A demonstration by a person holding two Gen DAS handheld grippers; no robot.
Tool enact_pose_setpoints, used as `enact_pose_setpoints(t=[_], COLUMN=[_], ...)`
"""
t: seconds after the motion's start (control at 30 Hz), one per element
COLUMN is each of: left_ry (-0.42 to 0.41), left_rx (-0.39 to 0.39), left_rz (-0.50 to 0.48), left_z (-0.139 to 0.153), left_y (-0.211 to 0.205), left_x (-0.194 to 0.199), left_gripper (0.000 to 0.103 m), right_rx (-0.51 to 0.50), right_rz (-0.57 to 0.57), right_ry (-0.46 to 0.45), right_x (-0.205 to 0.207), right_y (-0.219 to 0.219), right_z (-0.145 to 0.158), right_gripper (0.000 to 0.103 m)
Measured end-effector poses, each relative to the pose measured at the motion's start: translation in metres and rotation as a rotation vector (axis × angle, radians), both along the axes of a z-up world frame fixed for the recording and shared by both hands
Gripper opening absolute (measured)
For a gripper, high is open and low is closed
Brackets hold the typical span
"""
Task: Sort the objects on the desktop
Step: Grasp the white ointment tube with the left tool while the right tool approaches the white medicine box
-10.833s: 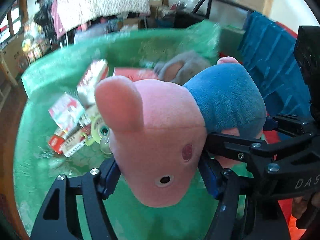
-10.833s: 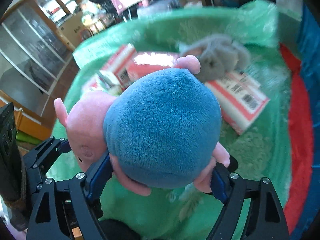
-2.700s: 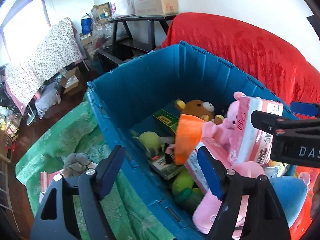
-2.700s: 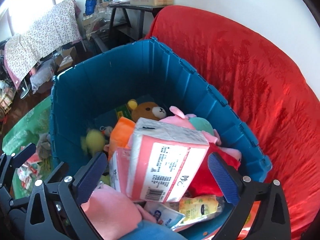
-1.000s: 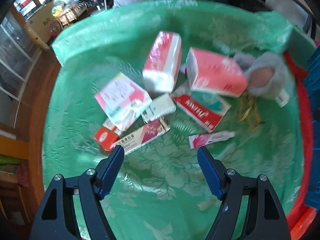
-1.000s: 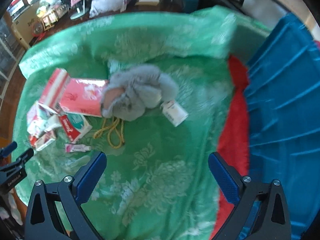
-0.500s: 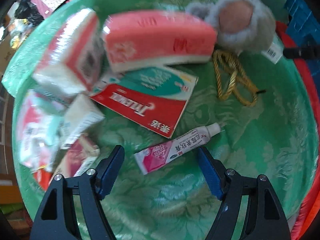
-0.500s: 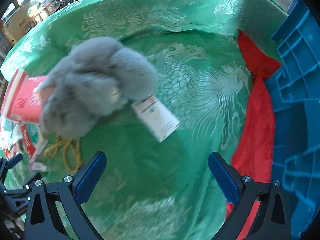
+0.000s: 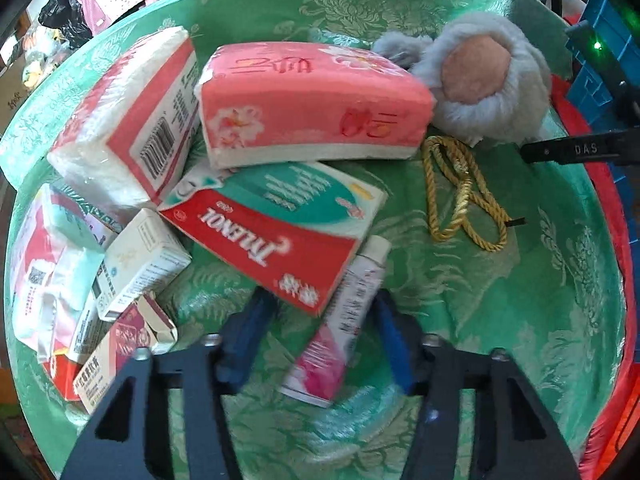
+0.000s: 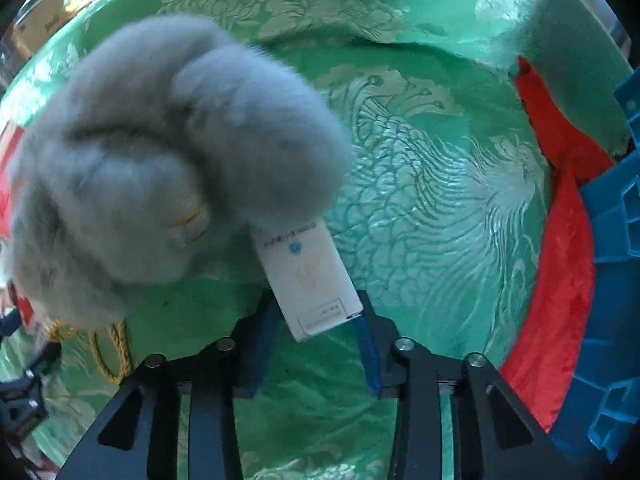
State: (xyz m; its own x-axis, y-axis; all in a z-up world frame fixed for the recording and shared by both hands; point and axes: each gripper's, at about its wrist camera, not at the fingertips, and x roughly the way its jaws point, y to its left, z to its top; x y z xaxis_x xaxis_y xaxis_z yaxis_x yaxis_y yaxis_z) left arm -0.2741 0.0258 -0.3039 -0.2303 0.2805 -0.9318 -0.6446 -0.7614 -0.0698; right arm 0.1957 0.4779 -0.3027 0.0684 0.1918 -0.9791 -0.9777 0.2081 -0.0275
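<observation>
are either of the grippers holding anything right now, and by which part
Nothing is clearly held. The left gripper straddles the pink tube; the right gripper straddles the white box's near end. Contact cannot be told.

"TYLENOL" on red box, "DAS" on right gripper

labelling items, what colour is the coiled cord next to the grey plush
Golden yellow, a twisted cord; it shows best in the left wrist view.

The left gripper hung low with its blue-padded fingers parted but blurred, while the right gripper sat likewise low, its jaws narrowed yet not closed.
</observation>
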Motion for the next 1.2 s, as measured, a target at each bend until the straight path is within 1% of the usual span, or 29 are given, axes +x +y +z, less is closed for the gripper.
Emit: enact_pose_setpoints(t=[0.03, 0.07, 0.17, 0.23, 0.3, 0.33, 0.43, 0.5, 0.63, 0.7, 0.73, 0.77, 0.83, 0.9, 1.0, 1.03, 1.1, 1.17, 1.2], left_ry=[-0.007, -0.018, -0.049, -0.054, -0.057, -0.043, -0.010, 0.024, 0.085, 0.098, 0.105, 0.117, 0.137, 0.151, 0.167, 0.169, 0.166, 0.169, 0.172], left_rx=[0.004, 0.011, 0.023, 0.016, 0.002, -0.006, -0.034, -0.043, -0.007, 0.029, 0.045, 0.060, 0.076, 0.077, 0.056, 0.048, 0.043, 0.034, 0.028], left_rz=[-0.001, 0.001, 0.022, 0.037, 0.044, 0.042, 0.053, 0.078, 0.123, 0.150, 0.161, 0.169, 0.170, 0.162, 0.153, 0.152, 0.153, 0.153, 0.152], left_z=[0.001, 0.003, 0.006, 0.007, 0.006, 0.008, 0.014, 0.022, 0.042, 0.055, 0.060, 0.067, 0.079, 0.084, 0.083, 0.081, 0.076, 0.070, 0.068], left_y=[0.001, 0.001, -0.001, -0.003, -0.004, -0.004, -0.006, -0.009, -0.018, -0.022, -0.036, -0.042, -0.046, -0.052, -0.052, -0.053, -0.052, -0.050, -0.050], left_x=[0.003, 0.005, 0.014, 0.022, 0.030, 0.035, 0.046, 0.054, 0.071, 0.076, 0.075, 0.078, 0.085, 0.089, 0.093, 0.095, 0.095, 0.097, 0.098], left_gripper=[0.031, 0.022, 0.015, 0.014, 0.014, 0.014, 0.014, 0.014, 0.014, 0.014, 0.014, 0.014, 0.014, 0.014, 0.014, 0.014, 0.014, 0.014, 0.014], right_rx=[0.002, 0.000, 0.005, -0.001, -0.004, -0.010, -0.007, 0.019, 0.088, 0.120, 0.141, 0.149, 0.152, 0.140, 0.117, 0.107, 0.095, 0.086, 0.086], right_rz=[0.005, 0.008, 0.001, -0.006, 0.005, 0.021, 0.048, 0.040, 0.044, 0.040, 0.044, 0.047, 0.065, 0.077, 0.094, 0.098, 0.103, 0.103, 0.097], right_ry=[0.010, 0.029, 0.088, 0.137, 0.148, 0.149, 0.109, 0.119, 0.116, 0.125, 0.128, 0.128, 0.132, 0.135, 0.148, 0.153, 0.171, 0.197, 0.195], right_x=[-0.003, -0.006, -0.014, -0.021, -0.028, -0.033, -0.042, -0.044, -0.052, -0.054, -0.058, -0.060, -0.067, -0.070, -0.079, -0.078, -0.072, -0.068, -0.067], right_y=[-0.003, -0.006, -0.020, -0.035, -0.045, -0.052, -0.063, -0.073, -0.094, -0.104, -0.111, -0.115, -0.123, -0.126, -0.148, -0.147, -0.145, -0.148, -0.149], right_z=[0.001, 0.002, 0.007, 0.008, 0.008, 0.006, 0.005, 0.011, 0.025, 0.033, 0.038, 0.040, 0.044, 0.044, 0.043, 0.038, 0.028, 0.023, 0.021], right_gripper=[0.031, 0.030, 0.030, 0.030, 0.030, 0.030, 0.030, 0.030, 0.030, 0.030, 0.030, 0.030, 0.030, 0.030, 0.030, 0.030, 0.034, 0.054, 0.055])
